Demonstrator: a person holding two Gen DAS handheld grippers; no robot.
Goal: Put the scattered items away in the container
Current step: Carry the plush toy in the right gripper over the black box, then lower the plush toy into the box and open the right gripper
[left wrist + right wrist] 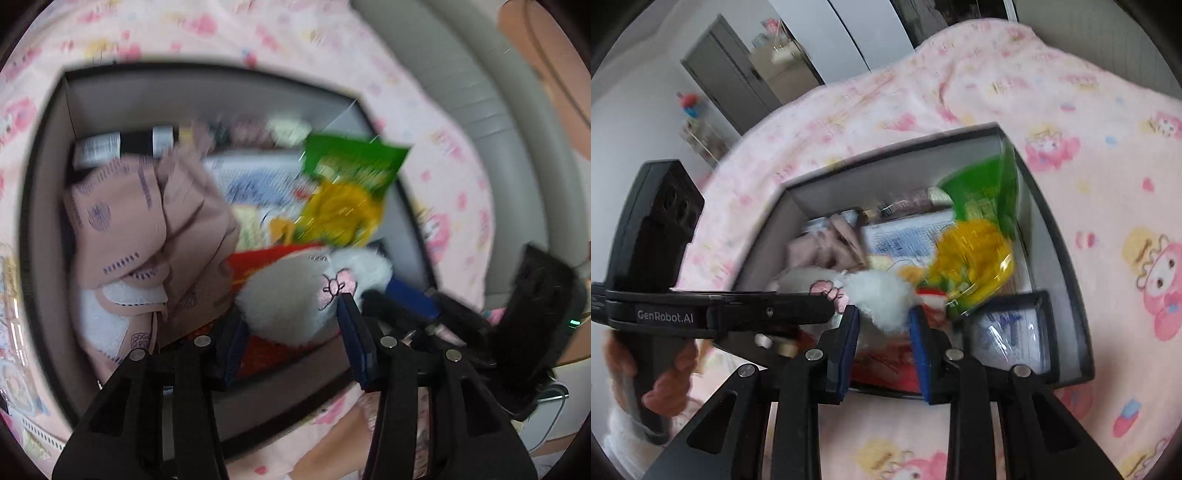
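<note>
A dark-rimmed box (35, 221) (1060, 240) lies on a pink cartoon blanket and holds several items. A white plush piece (288, 295) (882, 302) with a pink embroidered bow hangs low over its near side. My left gripper (291, 314) has the plush filling the gap between its blue pads and is shut on it. My right gripper (882, 314) pinches the fluffy end of the same plush. A green and yellow snack bag (351, 184) (979, 240) sits blurred at the box's right side. Brown printed cloth (147, 229) (820, 251) lies at the left.
The box also holds a red item (266, 258), a labelled dark bottle (122, 146) and a small dark-framed tray (1012, 332) holding a clear packet. A hand (665, 387) grips the left gripper's handle. The blanket (1089, 129) surrounds the box; a grey padded edge (480, 92) runs behind.
</note>
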